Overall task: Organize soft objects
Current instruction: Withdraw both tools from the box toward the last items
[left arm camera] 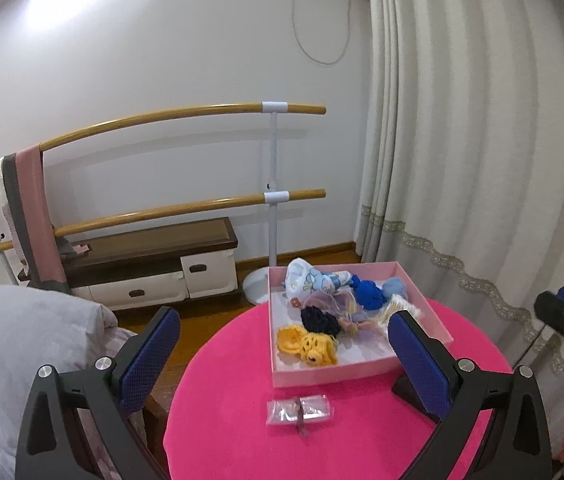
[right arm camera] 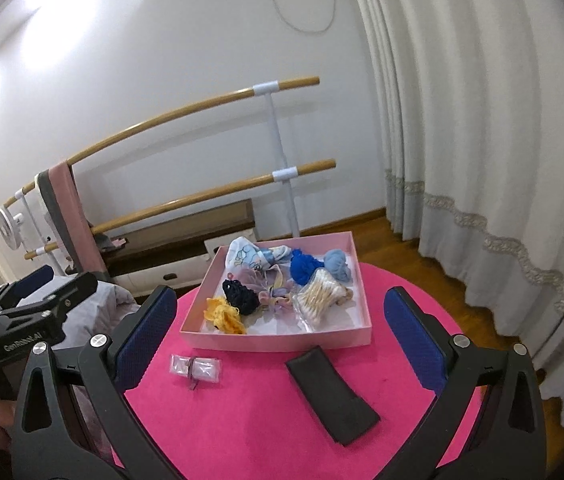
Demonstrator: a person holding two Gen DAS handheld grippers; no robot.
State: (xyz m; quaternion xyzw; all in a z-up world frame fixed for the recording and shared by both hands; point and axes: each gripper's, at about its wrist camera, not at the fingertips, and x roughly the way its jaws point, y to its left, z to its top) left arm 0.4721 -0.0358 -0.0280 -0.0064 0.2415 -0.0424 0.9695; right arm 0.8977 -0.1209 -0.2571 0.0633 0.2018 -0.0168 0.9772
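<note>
Both the left tongs (left arm camera: 282,354) and right tongs (right arm camera: 279,330) hover apart and empty, so the thin clear packet (right arm camera: 196,368) may slip from their pads on the pink surface (right arm camera: 265,420).

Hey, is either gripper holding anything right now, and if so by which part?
Nothing is held. The left gripper and right gripper are both open and empty above the pink table.

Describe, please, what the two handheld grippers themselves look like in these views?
Both are alike. The left gripper and right gripper each have black, angular arms with silver round screws and two flat fingers faced with textured blue pads. White lettering marks the left gripper's black body in the right wrist view. No cables show.
</note>
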